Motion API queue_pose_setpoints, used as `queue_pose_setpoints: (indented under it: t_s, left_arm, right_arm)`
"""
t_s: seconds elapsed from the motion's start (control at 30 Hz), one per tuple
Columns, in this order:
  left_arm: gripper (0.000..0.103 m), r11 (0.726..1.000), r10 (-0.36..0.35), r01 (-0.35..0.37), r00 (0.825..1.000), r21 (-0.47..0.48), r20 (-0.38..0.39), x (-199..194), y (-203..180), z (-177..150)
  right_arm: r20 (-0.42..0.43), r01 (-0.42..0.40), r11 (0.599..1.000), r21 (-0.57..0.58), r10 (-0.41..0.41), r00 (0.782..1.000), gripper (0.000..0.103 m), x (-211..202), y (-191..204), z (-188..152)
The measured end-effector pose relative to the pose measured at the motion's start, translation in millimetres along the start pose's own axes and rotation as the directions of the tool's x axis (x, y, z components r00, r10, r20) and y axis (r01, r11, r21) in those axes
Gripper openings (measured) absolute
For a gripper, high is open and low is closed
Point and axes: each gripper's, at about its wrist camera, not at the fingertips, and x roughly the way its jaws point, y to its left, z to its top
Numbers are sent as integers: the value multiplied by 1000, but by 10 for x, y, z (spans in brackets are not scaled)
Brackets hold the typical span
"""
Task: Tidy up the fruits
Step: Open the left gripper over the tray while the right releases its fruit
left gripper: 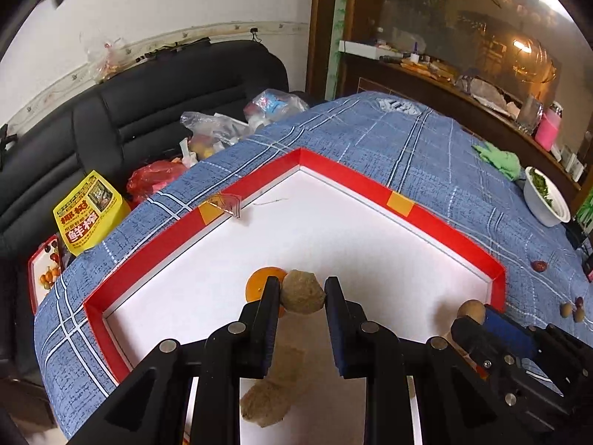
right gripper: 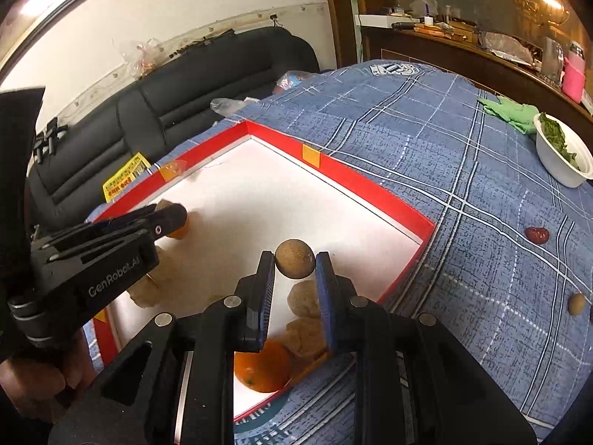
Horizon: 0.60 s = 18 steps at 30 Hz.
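A red-walled box (left gripper: pixel 344 174) with a white floor lies on the blue plaid cloth; it also shows in the right wrist view (right gripper: pixel 370 189). My left gripper (left gripper: pixel 302 289) is shut on a rough brown fruit (left gripper: pixel 302 293), held over the box beside an orange (left gripper: pixel 259 282). Another brown fruit (left gripper: pixel 265 404) lies below it. My right gripper (right gripper: pixel 294 263) is shut on a small round tan fruit (right gripper: pixel 294 263) above the box's near corner. Under it lie two brown fruits (right gripper: pixel 305 298) and an orange (right gripper: pixel 261 369). The left gripper (right gripper: pixel 163 218) shows at the left.
On the cloth outside the box lie a red date (right gripper: pixel 537 234) and a small tan fruit (right gripper: pixel 577 304). A white bowl of greens (right gripper: pixel 563 159) and a green cloth (right gripper: pixel 513 111) sit at the right. A black sofa (left gripper: pixel 148 111) with bags stands behind.
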Motion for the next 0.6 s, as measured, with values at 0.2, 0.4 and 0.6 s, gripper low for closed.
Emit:
queue_pose_setpoints:
  t_s: [0.2, 0.4, 0.6]
  left_arm:
    - [71, 997, 75, -75, 997, 2, -31, -60, -26, -6]
    - [71, 997, 33, -30, 998, -65, 51, -440, -133, -98]
    - [71, 993, -106, 101, 991, 68, 81, -722, -803, -311]
  right_arm:
    - [-13, 31, 999, -8, -31, 999, 52, 24, 7, -7]
    - [86, 26, 999, 24, -28, 996, 52, -505, -248, -102]
    - [177, 131, 981, 142, -155, 972, 52, -1159, -931, -421]
